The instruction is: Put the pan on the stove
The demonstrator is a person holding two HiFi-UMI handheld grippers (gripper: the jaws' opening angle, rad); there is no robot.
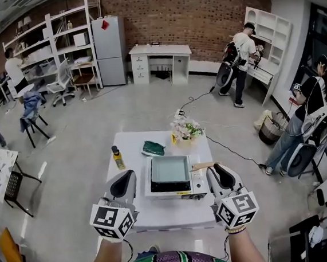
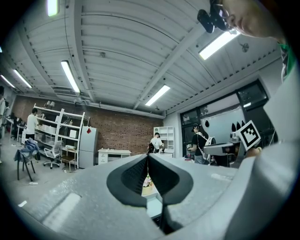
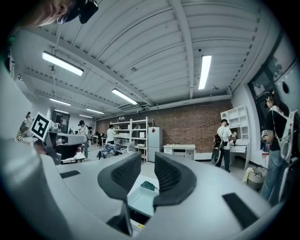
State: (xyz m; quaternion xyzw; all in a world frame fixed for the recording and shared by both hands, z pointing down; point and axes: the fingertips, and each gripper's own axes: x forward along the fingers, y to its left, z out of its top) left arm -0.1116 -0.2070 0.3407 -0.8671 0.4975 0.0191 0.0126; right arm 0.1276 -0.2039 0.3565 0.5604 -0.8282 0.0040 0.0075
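A square pale pan (image 1: 169, 169) with a wooden handle (image 1: 204, 165) sticking out to the right sits on the black-and-white stove (image 1: 198, 183) in the middle of the white table (image 1: 160, 214). Both grippers hover level over the table's near edge, clear of the pan. My left gripper (image 1: 124, 183) is to the left of the stove; its tips meet, shut and empty (image 2: 146, 157). My right gripper (image 1: 222, 177) is just right of the stove, below the handle. Its jaws stand apart with nothing between them (image 3: 147, 161). Past them I see the pan (image 3: 139, 200).
A yellow bottle (image 1: 118, 158) stands at the table's left, a green cloth (image 1: 153, 148) lies behind the stove, and a flower bunch (image 1: 185, 131) sits at the back right. A black cable (image 1: 228, 149) runs across the floor. Several people, desks and shelves ring the room.
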